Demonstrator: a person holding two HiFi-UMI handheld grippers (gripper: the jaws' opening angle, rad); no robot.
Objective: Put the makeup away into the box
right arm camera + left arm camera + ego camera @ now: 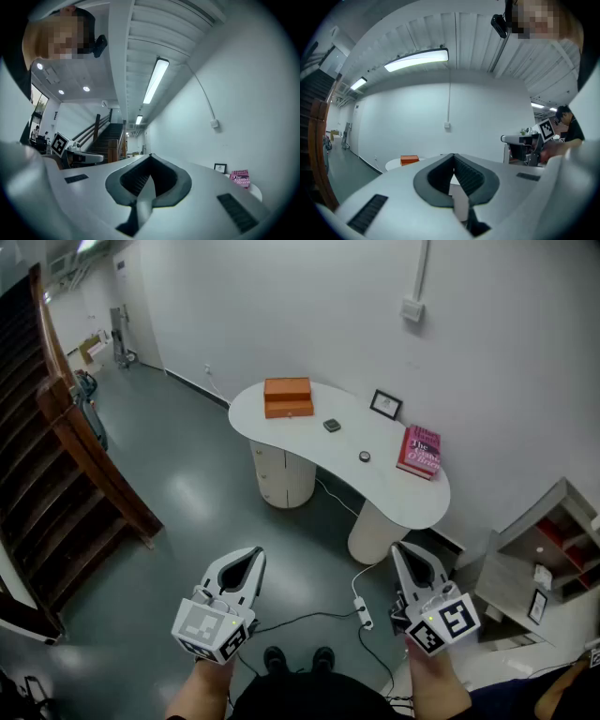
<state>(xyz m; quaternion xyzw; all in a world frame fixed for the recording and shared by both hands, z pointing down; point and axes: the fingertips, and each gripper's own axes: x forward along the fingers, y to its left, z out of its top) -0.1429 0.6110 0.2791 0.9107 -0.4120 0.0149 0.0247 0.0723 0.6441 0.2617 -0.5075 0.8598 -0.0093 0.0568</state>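
Across the room an orange box (288,397) stands closed at the left end of a white curved table (309,442). A small dark square compact (332,425) and a small round makeup item (365,457) lie on the tabletop to its right. My left gripper (255,553) and right gripper (400,549) are held low over the floor, well short of the table, both shut and empty. The left gripper view looks along the shut jaws of the left gripper (453,157) to the orange box (409,160). In the right gripper view the right gripper (150,156) is likewise shut.
A framed picture (385,405) and a pink book (419,451) sit at the table's right end. A wooden staircase (56,474) runs along the left. A power strip with a cable (362,611) lies on the floor ahead. A shelf unit (553,554) stands at the right.
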